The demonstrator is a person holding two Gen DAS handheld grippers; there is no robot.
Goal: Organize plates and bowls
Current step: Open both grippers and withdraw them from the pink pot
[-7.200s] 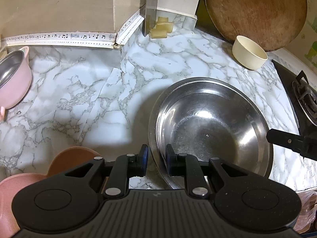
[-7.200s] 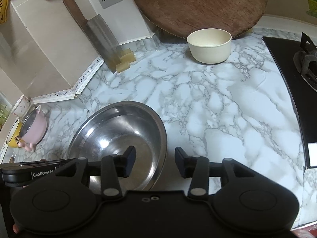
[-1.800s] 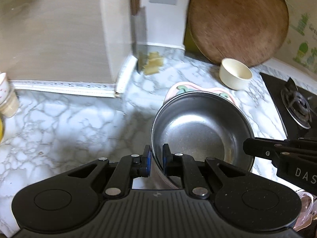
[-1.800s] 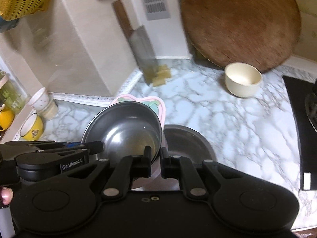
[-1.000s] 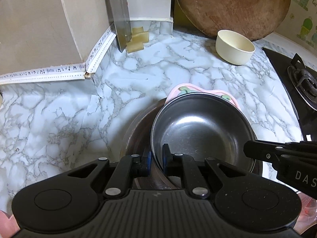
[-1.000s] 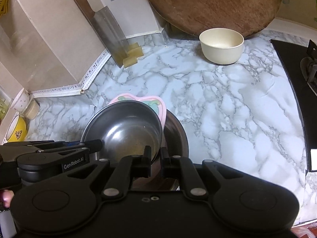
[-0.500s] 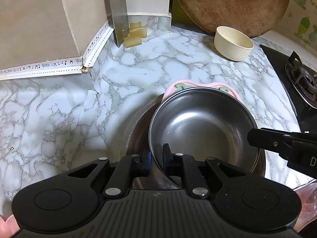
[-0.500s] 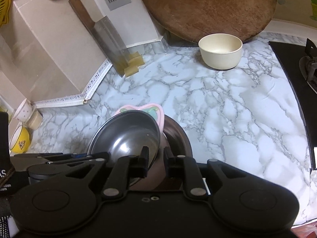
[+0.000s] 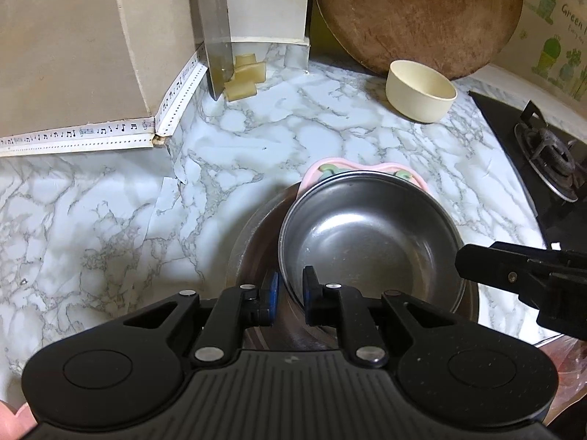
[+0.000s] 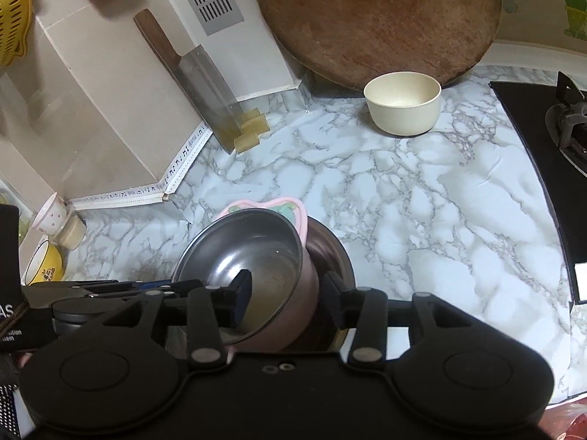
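A pink bowl with a steel inside rests tilted inside the wide steel bowl on the marble counter. My left gripper is shut on the pink bowl's near rim; in the right wrist view it comes in from the left. My right gripper has its jaws opening. The pink bowl's wall stands between its fingers, with neither pad pressing on it. It also shows at the right of the left wrist view.
A cream bowl stands at the back before a round wooden board. A cleaver leans on the wall corner. The black stove borders the right. Cups sit at far left.
My right gripper's jaws have parted from the pink bowl's wall. The left gripper keeps its hold on the rim, and the pink bowl stays in the steel bowl.
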